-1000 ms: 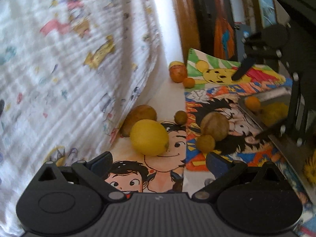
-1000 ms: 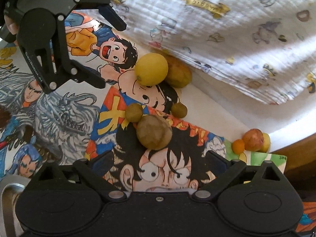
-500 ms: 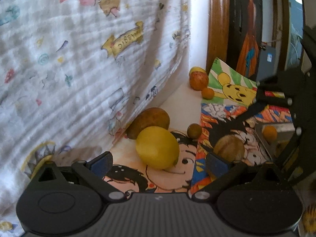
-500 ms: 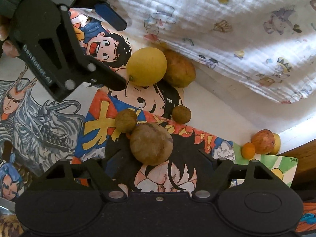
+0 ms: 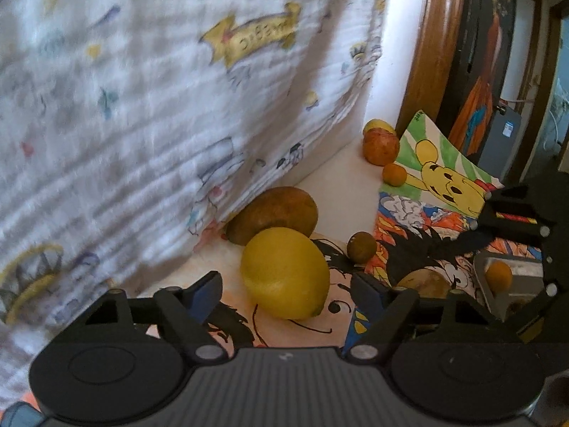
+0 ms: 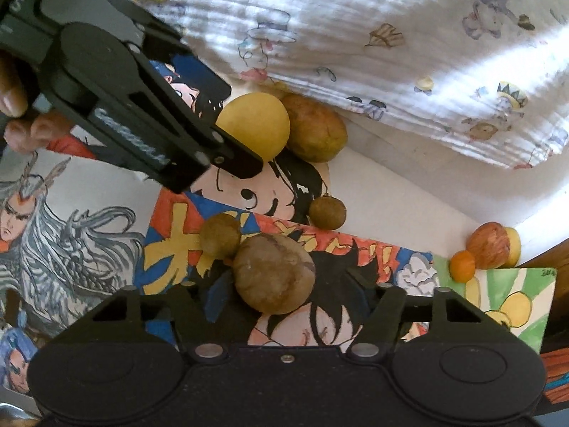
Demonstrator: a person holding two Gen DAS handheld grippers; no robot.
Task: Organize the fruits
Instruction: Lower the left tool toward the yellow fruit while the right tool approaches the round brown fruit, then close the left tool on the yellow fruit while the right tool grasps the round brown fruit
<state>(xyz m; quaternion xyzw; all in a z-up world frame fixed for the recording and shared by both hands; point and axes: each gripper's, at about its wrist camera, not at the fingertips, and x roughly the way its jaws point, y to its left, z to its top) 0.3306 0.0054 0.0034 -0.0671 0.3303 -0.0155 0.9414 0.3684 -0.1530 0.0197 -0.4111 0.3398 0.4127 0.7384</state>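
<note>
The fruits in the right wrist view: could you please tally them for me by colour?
Yellow fruits: 2
Brown fruits: 4
Red fruit: 1
Orange fruit: 1
Total: 8

Both wrist cameras sit low and close over the table, the left one facing the lemon (image 5: 284, 273) straight on toward the cloth (image 5: 149, 106), the right one looking from the lemon's side over a brown fruit (image 6: 274, 273), and both share the lemon (image 6: 253, 125).
</note>
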